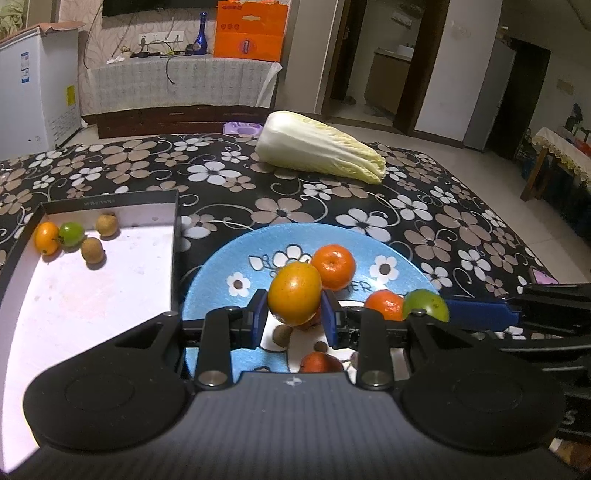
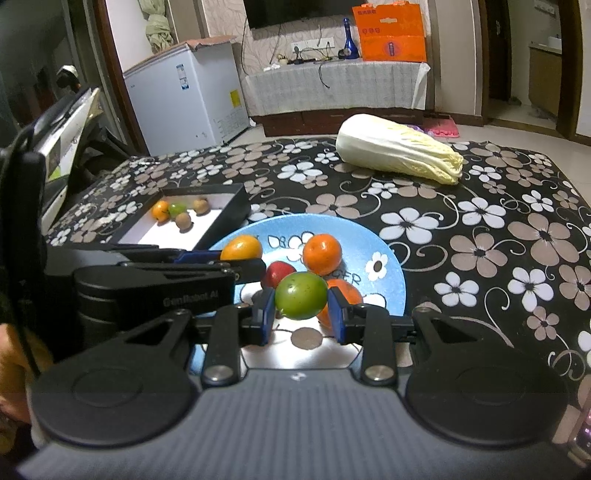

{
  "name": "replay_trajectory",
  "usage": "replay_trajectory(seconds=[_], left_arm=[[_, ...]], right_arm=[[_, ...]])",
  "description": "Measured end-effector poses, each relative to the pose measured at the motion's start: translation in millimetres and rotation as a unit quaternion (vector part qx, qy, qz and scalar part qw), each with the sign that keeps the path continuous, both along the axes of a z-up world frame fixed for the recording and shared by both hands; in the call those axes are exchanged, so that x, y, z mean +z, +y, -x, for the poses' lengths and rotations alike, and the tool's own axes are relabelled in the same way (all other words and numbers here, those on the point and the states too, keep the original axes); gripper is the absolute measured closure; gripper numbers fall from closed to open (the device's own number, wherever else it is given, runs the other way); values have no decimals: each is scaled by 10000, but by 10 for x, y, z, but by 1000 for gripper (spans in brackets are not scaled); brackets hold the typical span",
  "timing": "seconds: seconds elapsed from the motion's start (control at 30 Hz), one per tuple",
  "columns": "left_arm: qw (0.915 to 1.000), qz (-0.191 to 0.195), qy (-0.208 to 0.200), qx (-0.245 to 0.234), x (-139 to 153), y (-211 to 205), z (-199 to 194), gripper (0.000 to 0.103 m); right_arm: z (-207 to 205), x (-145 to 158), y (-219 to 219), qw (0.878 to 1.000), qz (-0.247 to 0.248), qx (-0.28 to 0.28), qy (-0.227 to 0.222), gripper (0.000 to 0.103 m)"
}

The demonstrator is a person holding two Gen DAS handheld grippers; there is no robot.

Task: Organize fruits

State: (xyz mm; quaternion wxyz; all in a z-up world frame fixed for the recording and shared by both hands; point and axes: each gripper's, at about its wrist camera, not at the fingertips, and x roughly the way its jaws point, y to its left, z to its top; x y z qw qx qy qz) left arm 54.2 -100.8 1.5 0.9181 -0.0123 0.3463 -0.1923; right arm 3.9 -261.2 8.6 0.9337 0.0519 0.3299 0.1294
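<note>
Left tongs (image 1: 294, 314) pinch a yellow-orange oval fruit (image 1: 294, 292) btwn the blue pads, held just above the round blue plate w/ white flower print (image 1: 221, 273). Right tongs (image 2: 301, 314) pinch a round green fruit (image 2: 301, 295) the same way, also over that plate; in the left wrist view this green fruit (image 1: 425, 303) shows at the plate's right edge w/ the right tongs' blue finger beside it. On the plate: a round orange mandarin (image 1: 333, 267) toward the far side, a 2nd smaller mandarin (image 1: 384, 304) nearer the right rim, a dark red fruit (image 2: 277, 274) seen from the right wrist view just behind the green one, plus another orange-red fruit (image 1: 318, 362) low near the tongs' body. Left of the plate, just beside it, sits a shallow black-walled box w/ white floor (image 1: 110, 288); in its far corner lie 4 small fruits close together: one orange (image 1: 46, 238), one green (image 1: 71, 234), two brown round ones (image 1: 107, 224) (image 1: 92, 250). All of it rests on a table covered w/ black cloth w/ beige & white flowers (image 1: 424, 221). A pale whole napa cabbage (image 1: 317, 147) lies on its side at the far part of the table, well apart from plate & box. Beyond the table: white chest freezer (image 2: 184, 99), orange carton (image 1: 251, 29), blue bottle (image 1: 202, 35) on a low cabinet.
</note>
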Motion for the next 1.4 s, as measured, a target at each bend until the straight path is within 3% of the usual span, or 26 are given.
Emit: replay_trajectory(seconds=[0.5,1.4], left_arm=[[9996,-61,91,-254,-83,-124,41,67],[9996,4,61,-275,-77,-126,54,64]], right_arm=[[-50,-75,-86,9994,175,-238,207,69],[-66,-119,-90,9985,334,-312,316,69]])
